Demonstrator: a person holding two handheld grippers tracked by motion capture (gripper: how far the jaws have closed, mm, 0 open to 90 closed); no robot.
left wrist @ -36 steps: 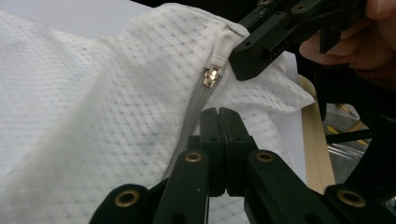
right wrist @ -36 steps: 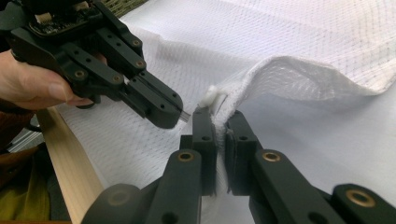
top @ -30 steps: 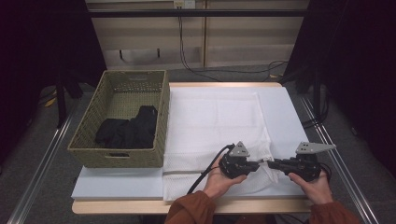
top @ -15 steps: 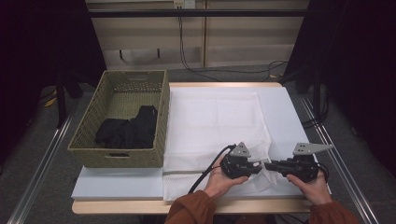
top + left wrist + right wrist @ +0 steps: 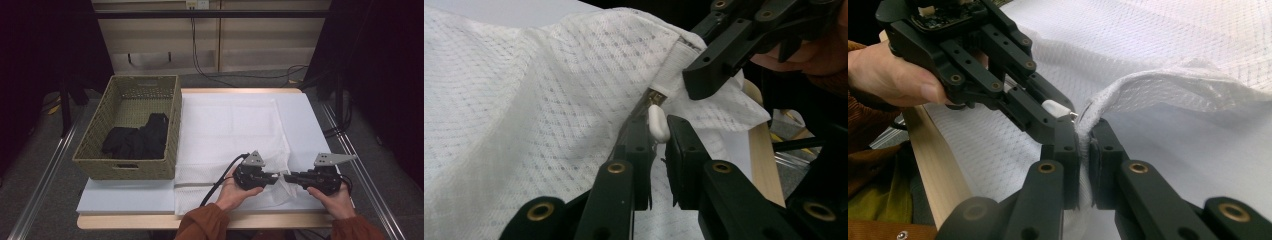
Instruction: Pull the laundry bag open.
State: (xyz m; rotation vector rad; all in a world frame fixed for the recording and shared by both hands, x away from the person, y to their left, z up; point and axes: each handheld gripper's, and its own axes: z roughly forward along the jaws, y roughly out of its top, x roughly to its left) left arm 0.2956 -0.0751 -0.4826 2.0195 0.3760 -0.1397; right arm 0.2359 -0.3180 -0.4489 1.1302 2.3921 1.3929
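In the high view, the left gripper (image 5: 272,177) and the right gripper (image 5: 289,177) met tip to tip at the lower right of the frame, over the near edge of a white mesh bag (image 5: 235,135) spread on the desk (image 5: 125,195). A wicker basket (image 5: 95,155) holding dark clothes (image 5: 135,141) sat at the left.

In the left gripper view, its jaws had just been closing around the white zipper pull (image 5: 658,123), which stood between them at centre frame; I could not tell whether the pads pressed on it.

In the right gripper view, the right gripper (image 5: 1084,150) was clamped on the bag's hem (image 5: 1108,105) at centre frame.
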